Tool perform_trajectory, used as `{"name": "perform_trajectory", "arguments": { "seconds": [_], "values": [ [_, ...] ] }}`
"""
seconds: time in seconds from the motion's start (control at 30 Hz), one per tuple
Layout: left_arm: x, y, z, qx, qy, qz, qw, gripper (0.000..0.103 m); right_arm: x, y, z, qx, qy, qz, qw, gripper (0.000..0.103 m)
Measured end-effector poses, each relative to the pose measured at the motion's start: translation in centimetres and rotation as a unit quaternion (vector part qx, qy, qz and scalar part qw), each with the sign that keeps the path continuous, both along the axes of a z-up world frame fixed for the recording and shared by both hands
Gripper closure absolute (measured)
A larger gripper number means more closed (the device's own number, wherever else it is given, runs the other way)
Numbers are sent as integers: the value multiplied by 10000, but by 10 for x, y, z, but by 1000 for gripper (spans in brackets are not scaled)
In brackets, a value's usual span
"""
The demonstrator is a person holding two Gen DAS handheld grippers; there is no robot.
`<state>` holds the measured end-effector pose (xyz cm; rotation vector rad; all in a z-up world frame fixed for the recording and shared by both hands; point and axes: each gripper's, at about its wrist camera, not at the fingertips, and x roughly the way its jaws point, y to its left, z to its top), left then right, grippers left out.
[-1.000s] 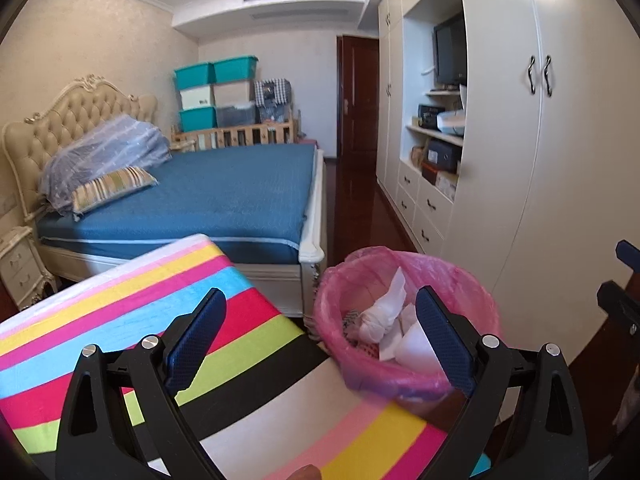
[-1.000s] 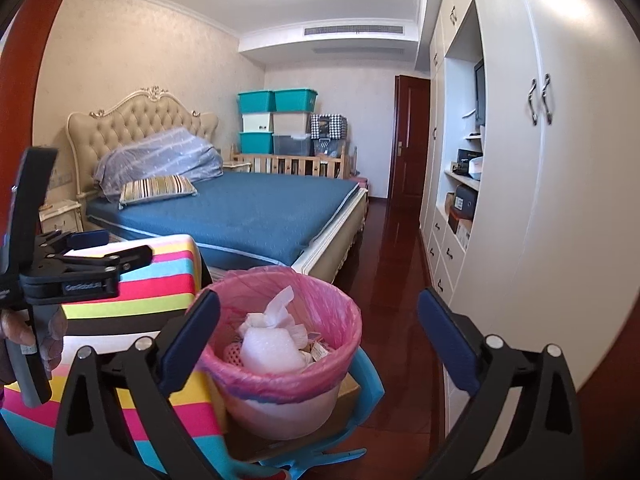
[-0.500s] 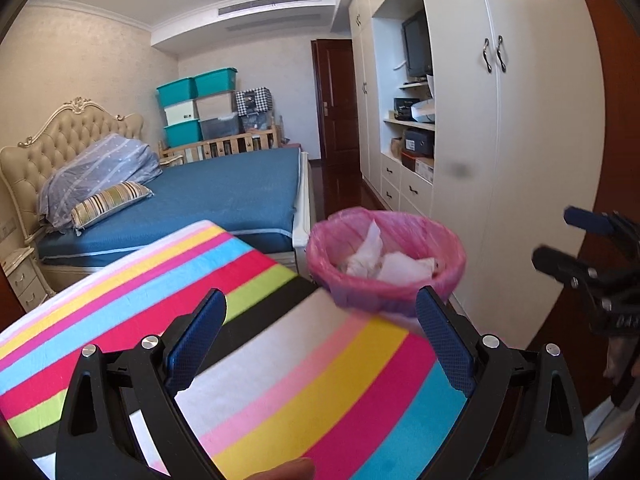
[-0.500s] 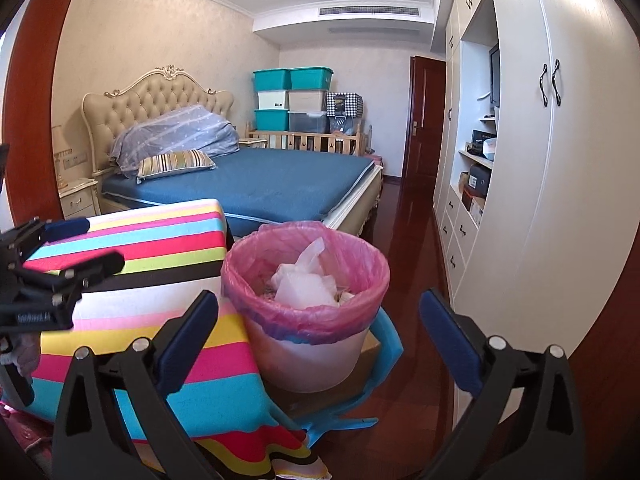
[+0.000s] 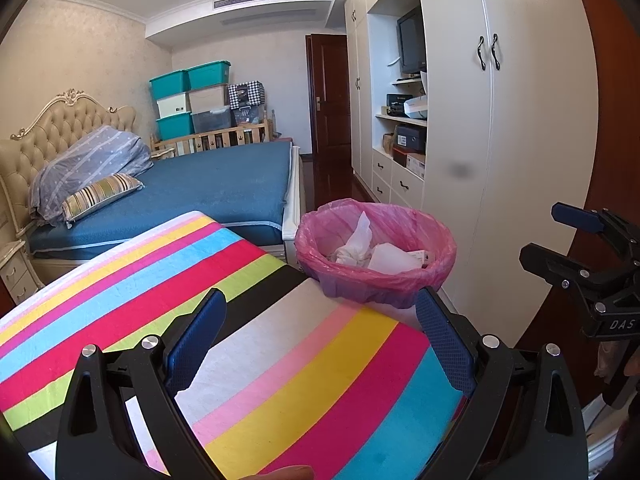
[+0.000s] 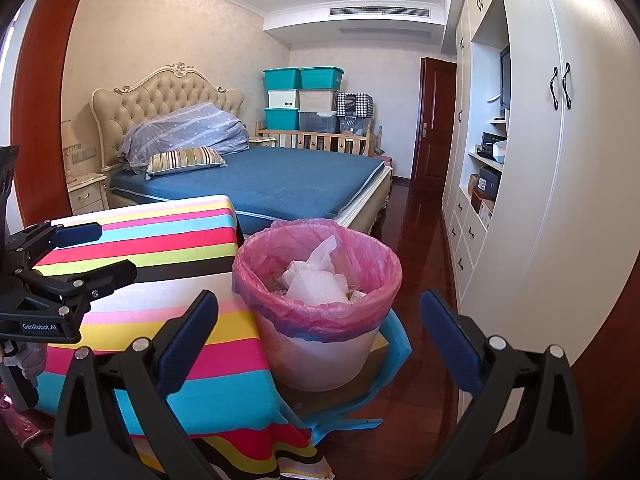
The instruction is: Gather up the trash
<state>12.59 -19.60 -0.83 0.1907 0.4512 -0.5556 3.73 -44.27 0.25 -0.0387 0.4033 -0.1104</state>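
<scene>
The left tool (image 5: 320,336) hangs over the striped tabletop (image 5: 248,320) with its blue-padded fingers (image 5: 196,336) spread wide and nothing between them. The right tool (image 6: 318,332) is likewise released, its two fingers standing well apart and bare, the waste bin (image 6: 318,304) showing in the gap beyond them. Each tool shows up in the other's view: the right one off at the edge near the wardrobe (image 5: 520,128), the left one out over the tabletop's near corner.

The bin stands just beside the tabletop's edge, lined with a pink bag (image 6: 360,256) folded over its rim. Inside lies the trash (image 6: 316,280): crumpled white tissue and plastic piled up to about rim level, with one twisted piece poking upward. The bin rests on a brown board, with a blue plastic piece (image 6: 396,344) curving around its base, above the dark red floor (image 6: 424,256).

Beyond the tabletop is the bed (image 6: 272,176), blue-sheeted, with a striped pillow (image 6: 184,160) and a folded grey quilt against the tufted headboard. Teal and clear storage boxes (image 6: 304,96) are stacked at the far wall, beside a dark wooden door (image 6: 434,120).
</scene>
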Motion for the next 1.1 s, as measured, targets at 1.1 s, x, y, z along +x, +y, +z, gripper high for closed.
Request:
{"name": "perform_trajectory", "arguments": {
  "seconds": [1.1],
  "values": [
    [-1, -3, -3, -28, 92, -39, 9999, 14, 4, 4, -5, 27, 58, 83, 9999, 5]
  ]
}}
